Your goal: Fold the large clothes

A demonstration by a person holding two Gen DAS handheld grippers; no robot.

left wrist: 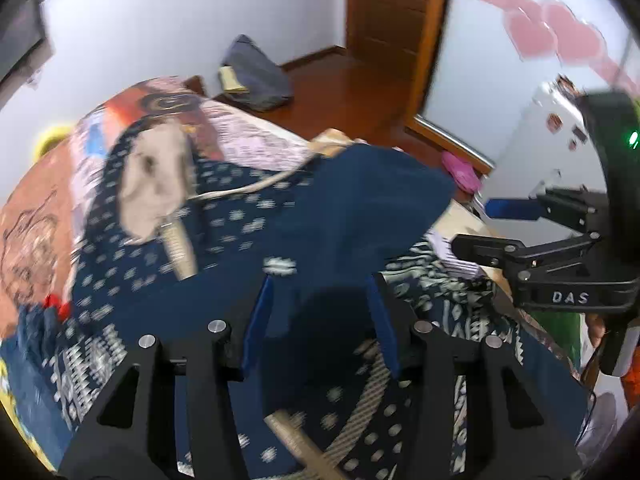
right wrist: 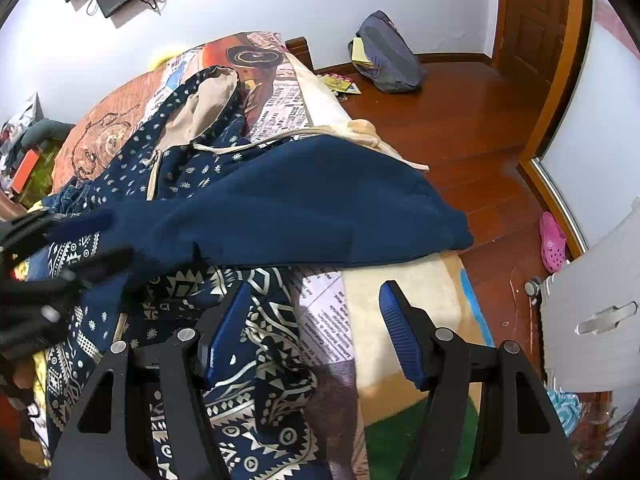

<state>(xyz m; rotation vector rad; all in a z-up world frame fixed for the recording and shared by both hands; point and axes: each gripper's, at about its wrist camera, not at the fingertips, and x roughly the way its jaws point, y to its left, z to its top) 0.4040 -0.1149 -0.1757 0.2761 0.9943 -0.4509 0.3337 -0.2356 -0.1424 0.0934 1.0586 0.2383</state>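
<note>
Navy patterned hooded garment half-folded: 1 plain sleeve lies across.
Left gripper and right gripper both gape, holding nothing; further folds remain.

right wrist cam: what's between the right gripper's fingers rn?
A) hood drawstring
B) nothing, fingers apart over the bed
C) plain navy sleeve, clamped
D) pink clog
B: the right gripper has its blue pads spread wide with only the bed cover showing between them; the plain navy sleeve lies beyond the fingertips.
</note>
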